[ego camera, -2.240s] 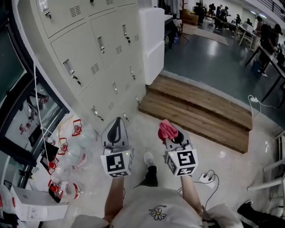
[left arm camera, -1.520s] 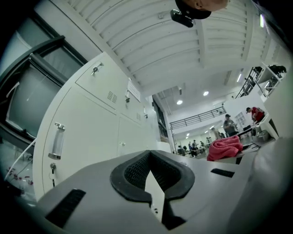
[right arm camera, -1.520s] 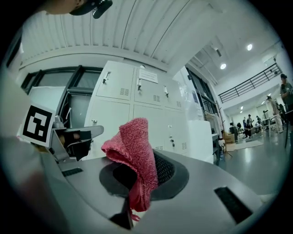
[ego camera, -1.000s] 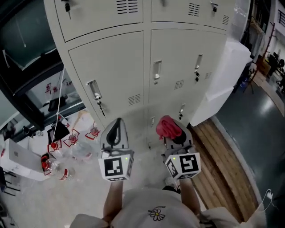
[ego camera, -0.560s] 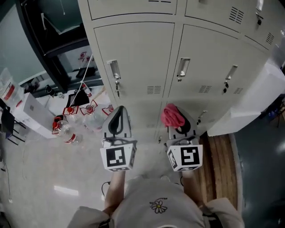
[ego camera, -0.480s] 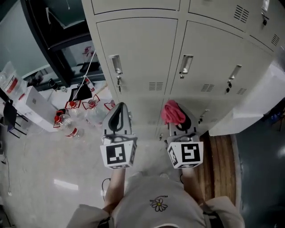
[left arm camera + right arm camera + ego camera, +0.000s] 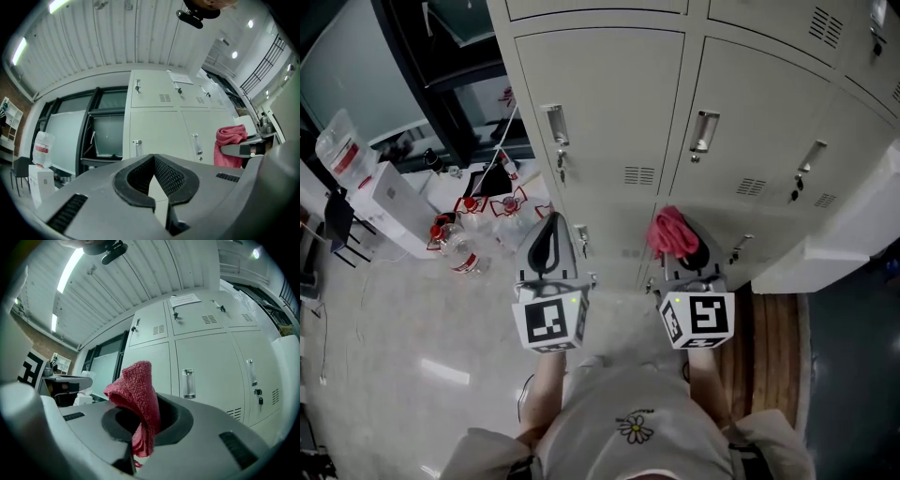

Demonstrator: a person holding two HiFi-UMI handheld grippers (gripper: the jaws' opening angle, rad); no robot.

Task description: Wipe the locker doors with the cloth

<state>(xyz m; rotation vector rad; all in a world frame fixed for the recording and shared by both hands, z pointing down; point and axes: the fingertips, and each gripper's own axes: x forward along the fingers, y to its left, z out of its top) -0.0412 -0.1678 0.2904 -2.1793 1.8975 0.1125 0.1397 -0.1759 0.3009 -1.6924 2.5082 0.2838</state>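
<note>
**Nearest the camera.** The person's two forearms, left (image 7: 546, 380) and right (image 7: 705, 380), reach forward from the torso side by side and roughly parallel. Each ends in a marker cube, left (image 7: 548, 322) and right (image 7: 698, 319).

**Left gripper** (image 7: 550, 225). It is held level with the right one and points at the lockers. Its jaws are pressed together at the tips, and the left gripper view (image 7: 153, 158) shows nothing between them.

**Right gripper** (image 7: 679, 230). It also points at the lockers, and its jaws pinch the cloth (image 7: 667, 234).

**Cloth.** It is a red-pink terry cloth with a looped pile, bunched into a fold. In the right gripper view (image 7: 138, 394) the fold rises above the jaw tips, while a narrower tail hangs down through the opening behind them. The cloth sits short of the lockers and touches none of them.

**Locker doors** (image 7: 614, 94). These are pale grey-beige panels in a grid, each with louvred vent slots. Two doors face the grippers, one with the left handle (image 7: 554, 124) and one with the right handle (image 7: 704, 131); both handles are upright and metal.

**Surroundings.** Plastic bottles (image 7: 455, 248) with red labels lie on the pale floor (image 7: 412, 347) to the left of the lockers. A wooden step (image 7: 778, 347) runs along the right.
</note>
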